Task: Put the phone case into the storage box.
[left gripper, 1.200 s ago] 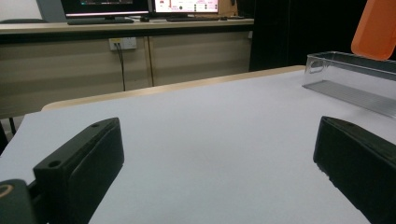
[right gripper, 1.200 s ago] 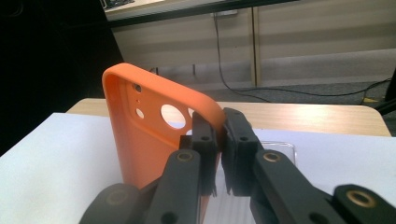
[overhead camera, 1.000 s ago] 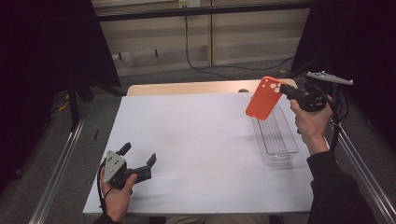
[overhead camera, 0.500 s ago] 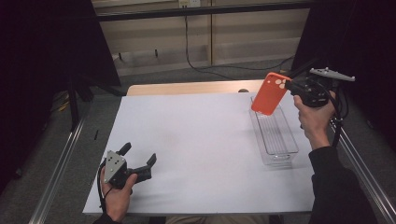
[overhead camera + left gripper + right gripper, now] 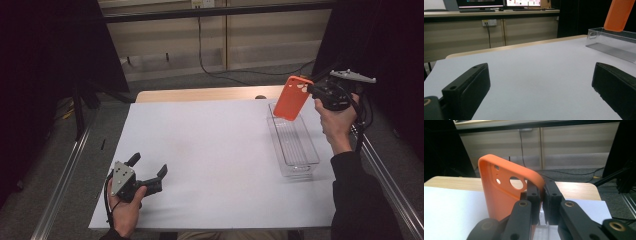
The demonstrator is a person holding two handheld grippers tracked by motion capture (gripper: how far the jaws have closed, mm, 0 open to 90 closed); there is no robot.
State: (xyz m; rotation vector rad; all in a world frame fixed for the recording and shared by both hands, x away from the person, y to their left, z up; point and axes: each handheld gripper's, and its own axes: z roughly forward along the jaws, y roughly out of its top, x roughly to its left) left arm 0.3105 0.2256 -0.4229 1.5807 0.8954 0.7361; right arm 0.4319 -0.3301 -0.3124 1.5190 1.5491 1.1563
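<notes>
An orange phone case (image 5: 293, 98) hangs in the air above the far end of a clear plastic tray (image 5: 295, 145) at the right of the table. My right gripper (image 5: 312, 90) is shut on the case's edge. In the right gripper view the case (image 5: 506, 192) stands upright with its camera holes showing, pinched between the jaws of my right gripper (image 5: 541, 192). My left gripper (image 5: 148, 168) rests near the table's front left, open with nothing between its jaws. The left gripper view shows the tray (image 5: 614, 45) and the case's lower end (image 5: 619, 15) far off at the right.
A white sheet (image 5: 210, 155) covers the wooden table. A metal rail (image 5: 65, 175) runs along the left side, another along the right (image 5: 390, 180). Cabinets and cables stand behind the table.
My right gripper has carried the orange case to the right and slightly up, from beside the tray's far left corner to over its far end. The left gripper has stayed put.
</notes>
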